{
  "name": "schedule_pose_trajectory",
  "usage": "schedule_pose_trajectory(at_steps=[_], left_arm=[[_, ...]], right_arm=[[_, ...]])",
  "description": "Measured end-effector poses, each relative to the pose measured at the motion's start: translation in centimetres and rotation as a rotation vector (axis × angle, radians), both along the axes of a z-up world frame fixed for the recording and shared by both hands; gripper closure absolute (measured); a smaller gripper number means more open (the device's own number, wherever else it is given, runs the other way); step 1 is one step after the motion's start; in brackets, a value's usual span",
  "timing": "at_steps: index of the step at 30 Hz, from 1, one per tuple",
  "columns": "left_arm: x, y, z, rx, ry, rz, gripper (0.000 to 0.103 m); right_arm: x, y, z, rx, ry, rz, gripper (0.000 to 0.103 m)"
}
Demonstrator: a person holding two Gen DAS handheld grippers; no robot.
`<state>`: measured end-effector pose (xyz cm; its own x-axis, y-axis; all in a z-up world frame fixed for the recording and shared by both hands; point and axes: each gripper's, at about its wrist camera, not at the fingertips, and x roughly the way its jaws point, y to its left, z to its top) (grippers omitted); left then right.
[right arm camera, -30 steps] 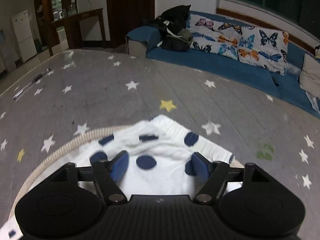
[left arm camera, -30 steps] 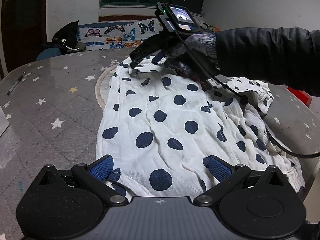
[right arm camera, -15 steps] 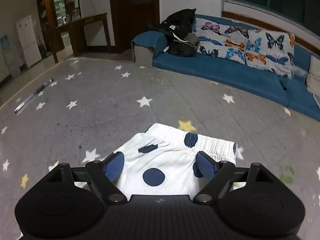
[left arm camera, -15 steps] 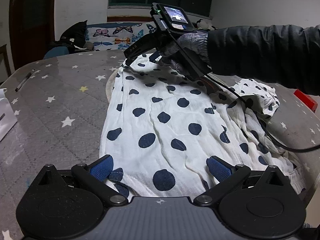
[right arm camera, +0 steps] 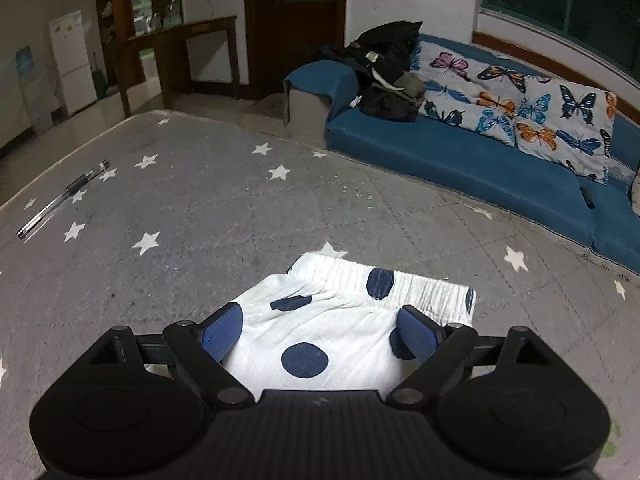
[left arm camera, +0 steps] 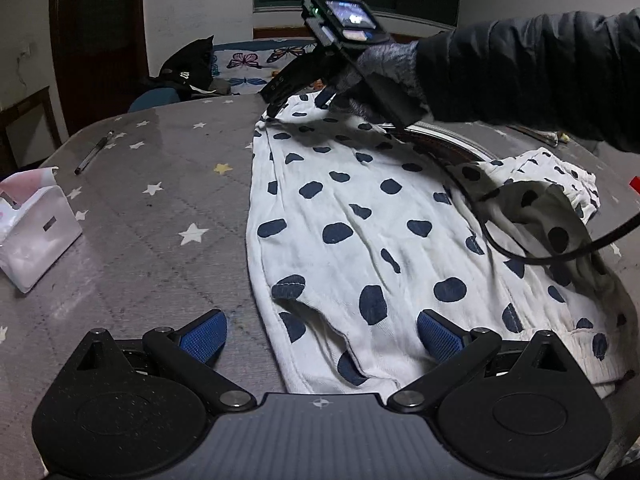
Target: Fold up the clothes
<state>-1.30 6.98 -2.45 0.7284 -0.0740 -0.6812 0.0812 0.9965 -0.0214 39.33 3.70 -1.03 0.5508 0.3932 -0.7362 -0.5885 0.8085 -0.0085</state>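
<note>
Since the earlier frame the right gripper (right arm camera: 318, 330) has slid further along the spotted garment (left arm camera: 360, 248) toward its elastic hem, jaws opening – cloth lies between the pads, apparently unpinched. The grey star-print table (left arm camera: 140, 216) carries the white garment, spread flat with one end bunched at the right. The left gripper (left arm camera: 320, 334) hovers wide apart over the near edge, gripping nothing. A white box (left arm camera: 34, 236) sits far left; a pen (right arm camera: 64, 200) lies apart.

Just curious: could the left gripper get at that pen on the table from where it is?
Probably yes: the pen lies alone on the table, and the left gripper is open.
</note>
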Motion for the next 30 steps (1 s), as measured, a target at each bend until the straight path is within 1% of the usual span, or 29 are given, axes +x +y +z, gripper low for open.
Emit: schedule_pose_trajectory(at_steps=[3,6,8,11,14,17,21,23,26,27,28,30], left_arm=[[-0.2,0.3,0.1,-0.004,0.006,0.01,0.0],[-0.2,0.6,0.4,-0.002,0.006,0.014,0.0],[-0.2,0.6,0.9,0.008,-0.009,0.016,0.0],[-0.3,0.4,1.7,0.02,-0.041,0.016,0.0],[-0.4,-0.5,2.5,0.012,-0.064,0.0,0.0],[-0.6,-1.9,3.2,0.011,-0.092,-0.036,0.0],[-0.9,-4.4,4.0,0.01,-0.116,-0.11,0.0],[-0.9,-5.7,4.3,-0.003,-0.126,-0.155,0.0],[-0.7,-7.8,4.5,-0.044,-0.137,-0.237,0.0],[-0.6,-8.4,4.5,-0.06,-0.138,-0.267,0.0],[-0.4,-9.2,4.4,-0.073,-0.137,-0.296,0.0],[0.1,-10.5,4.1,-0.085,-0.131,-0.349,0.0]], right_arm=[[-0.8,-0.8,1.6,-0.011,-0.009,0.026,0.017],[-1.9,-2.7,3.8,-0.028,-0.026,0.029,0.017],[-2.8,-4.2,5.3,-0.037,-0.043,0.032,0.016],[-4.4,-7.8,7.7,-0.065,-0.07,0.019,0.016],[-6.1,-12.0,8.8,-0.09,-0.082,-0.026,0.016],[-8.0,-16.8,8.8,-0.096,-0.072,-0.086,0.016],[-10.8,-23.3,7.7,-0.126,-0.041,-0.176,0.016],[-12.4,-26.4,6.9,-0.137,-0.024,-0.214,0.016],[-14.6,-30.9,5.6,-0.152,0.006,-0.283,0.016],[-15.3,-32.4,5.0,-0.149,0.021,-0.311,0.018],[-15.7,-33.4,4.6,-0.146,0.029,-0.332,0.022],[-16.6,-35.8,3.7,-0.133,0.052,-0.385,0.026]])
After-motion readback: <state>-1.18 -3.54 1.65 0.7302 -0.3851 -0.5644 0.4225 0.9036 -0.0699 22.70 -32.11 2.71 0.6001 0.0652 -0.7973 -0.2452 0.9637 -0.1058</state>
